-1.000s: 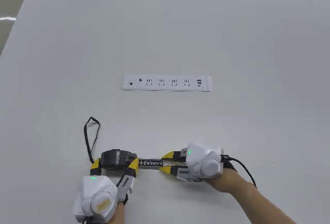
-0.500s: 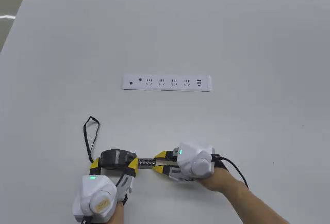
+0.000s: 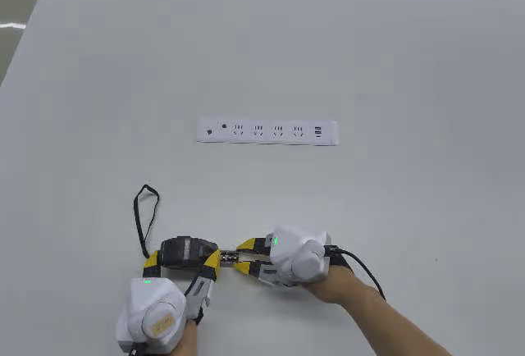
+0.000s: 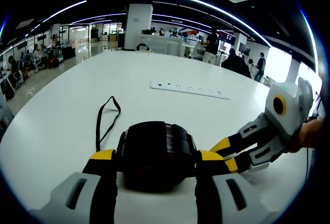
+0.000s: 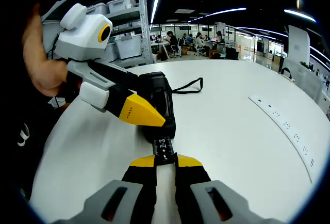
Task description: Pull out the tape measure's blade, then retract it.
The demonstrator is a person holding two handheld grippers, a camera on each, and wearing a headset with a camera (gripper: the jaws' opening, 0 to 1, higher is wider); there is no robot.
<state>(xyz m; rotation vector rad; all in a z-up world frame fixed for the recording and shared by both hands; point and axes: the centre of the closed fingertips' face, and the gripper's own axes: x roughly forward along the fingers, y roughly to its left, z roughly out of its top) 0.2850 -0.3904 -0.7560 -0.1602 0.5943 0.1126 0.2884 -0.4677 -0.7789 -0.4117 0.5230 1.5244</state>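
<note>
Head view: a wide white worktop [image 3: 394,61] seen from above. A white power strip [image 3: 267,132] lies crosswise near the middle. At 7 o'clock in the picture sits a black tape measure [image 3: 187,253], its thin black strap [image 3: 146,216] looping away on the worktop toward 11 o'clock from the case. The left hand-held gripper [image 3: 182,264] reaches up from 6 o'clock and is clenched on the case, one yellow tip on each side. At 3 o'clock from the case, the right hand-held gripper [image 3: 240,256] points toward it, grasping the blade [image 3: 228,255], of which a short stretch shows between case and jaws. A dark cable [image 3: 354,259] trails from this gripper toward 4 o'clock. Left gripper view: the black case [image 4: 154,154] sits low in the middle, squeezed between the gripper's own two yellow-tipped jaws. The strap [image 4: 105,121] lies at 10 o'clock from it, the power strip [image 4: 190,89] farther off at 1 o'clock, and the right hand-held gripper [image 4: 225,154] comes in from 3 o'clock. An open office with people lies beyond the worktop. Right gripper view: the jaws are closed on the blade [image 5: 163,146], which bears printed numerals and runs toward 12 o'clock into the case [image 5: 157,97]. The left hand-held gripper's body [image 5: 100,87] holds the case from 10 o'clock. The power strip [image 5: 289,131] lies at 3 o'clock.
</note>
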